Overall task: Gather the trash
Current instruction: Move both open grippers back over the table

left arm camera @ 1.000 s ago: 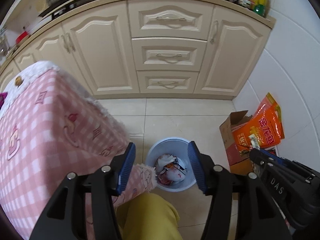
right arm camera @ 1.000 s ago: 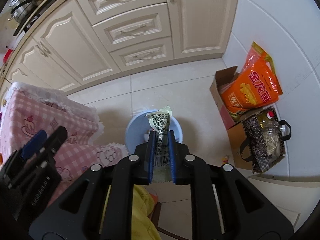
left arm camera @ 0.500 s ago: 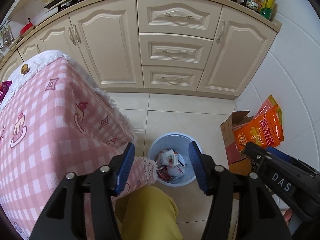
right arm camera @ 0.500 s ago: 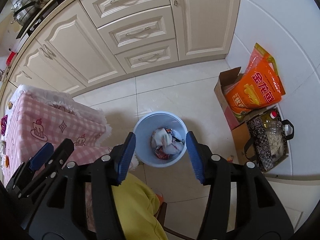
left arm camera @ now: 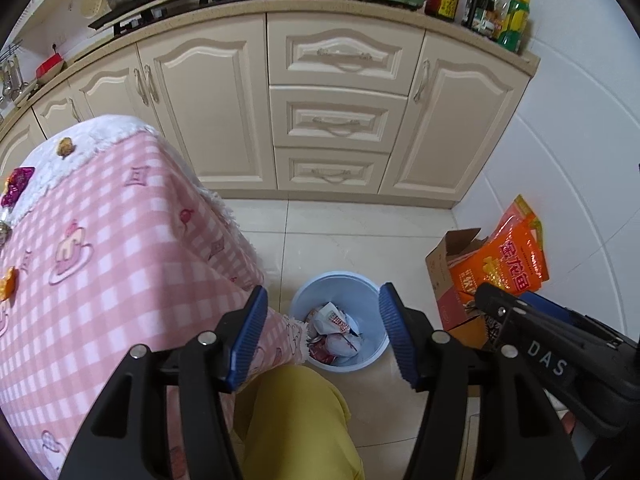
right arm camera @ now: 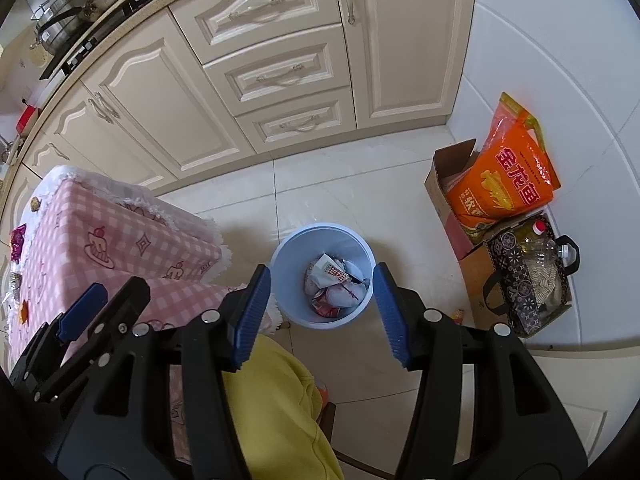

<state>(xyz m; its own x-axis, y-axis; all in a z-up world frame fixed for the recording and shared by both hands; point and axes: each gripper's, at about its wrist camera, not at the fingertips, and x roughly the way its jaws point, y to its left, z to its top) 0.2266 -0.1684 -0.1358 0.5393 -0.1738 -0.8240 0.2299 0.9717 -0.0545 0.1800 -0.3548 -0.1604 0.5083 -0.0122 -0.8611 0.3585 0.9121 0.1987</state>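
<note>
1. Your right gripper (right arm camera: 318, 312) is above the blue trash bin (right arm camera: 280, 256). Its jaws have just been opening, they now stand spread, and nothing is between them. The wrappers (right arm camera: 336, 284) lie at the bottom of the bin, so this drop looks done.
2. Your left gripper (left arm camera: 320, 334) also has its jaws spread and empty. They have opened a little more just now. It also looks down on the bin (left arm camera: 376, 344).
3. Both grippers point steeply down at the floor, side by side, over your knee in yellow trousers (left arm camera: 296, 420).
4. For the next piece, I think you should go to the table with the pink checked cloth (left arm camera: 100, 264). Small wrappers lie near its far-left edge, for example the purple one (left arm camera: 16, 186) and the orange one (left arm camera: 8, 282).
5. Lift the grippers clear of the cloth edge beside the bin first, so the fringe does not catch.
6. Keep the jaws wide until one wrapper sits fully between the pads, then close.
</note>
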